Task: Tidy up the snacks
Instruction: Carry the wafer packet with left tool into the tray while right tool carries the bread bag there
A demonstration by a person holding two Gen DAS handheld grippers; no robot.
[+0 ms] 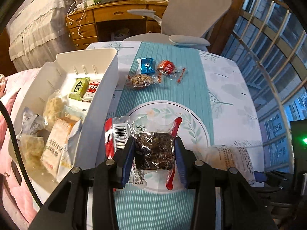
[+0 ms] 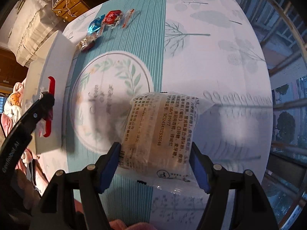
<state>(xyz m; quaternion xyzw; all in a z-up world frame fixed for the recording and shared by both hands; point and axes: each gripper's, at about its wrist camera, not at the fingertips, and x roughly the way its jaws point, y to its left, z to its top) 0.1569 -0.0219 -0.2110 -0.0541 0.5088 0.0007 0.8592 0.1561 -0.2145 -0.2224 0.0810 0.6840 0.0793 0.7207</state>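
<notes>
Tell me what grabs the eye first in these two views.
Each gripper carries a wrapped snack above the table: the left gripper is clamped on a dark brown cake in a clear, red-edged wrapper, and the right gripper holds a pale snack pack with printed text. On the left stands a white bin already holding several snacks, and three small wrapped sweets lie on the teal stripe of the tablecloth beyond.

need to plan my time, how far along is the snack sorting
Done: several packets already lie in the white plastic bin. In hand: the left gripper holds a dark brown cake in clear red-edged wrap; the right gripper holds a pale printed packet. Left: three small wrapped snacks on the teal-striped tablecloth.
</notes>
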